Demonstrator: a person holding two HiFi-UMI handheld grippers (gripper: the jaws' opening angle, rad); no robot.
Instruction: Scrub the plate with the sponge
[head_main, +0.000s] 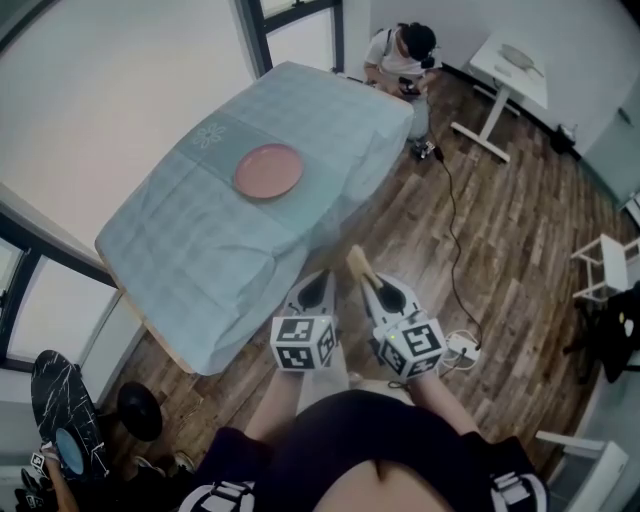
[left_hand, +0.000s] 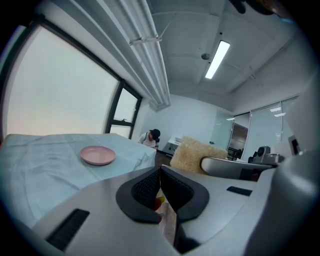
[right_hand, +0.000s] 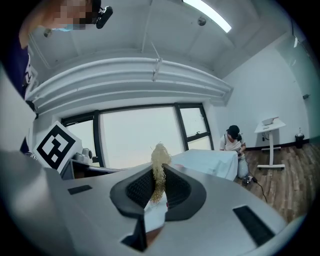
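Counter (head_main: 190, 240) is sitting off to my left under a pale blue-green cloth. The pink plate (head_main: 268, 170) is lying flat on its far half. Both my grippers are hanging over the wood floor (head_main: 500, 240), off the counter's near corner and well apart from the plate.

Left gripper (head_main: 316, 283): jaws are pressing together pad on pad, gripping nothing.

Right gripper (head_main: 380, 288) is riding just beside the left. Its jaws are clamping a tan fibrous sponge (head_main: 357, 262) edge-on, with the upper part sticking out past the tips. In the left gripper view the sponge is showing as a shaggy beige slab just right of my closed jaws, and the plate is sitting further left on the cloth.

Past the counter's far end, a person (head_main: 403, 52) in a white top and dark cap is sitting bent over something; can't tell what. A black cable (head_main: 452, 225) is running across the floor from there toward me. A white desk (head_main: 508, 72) is standing further right, by the wall.
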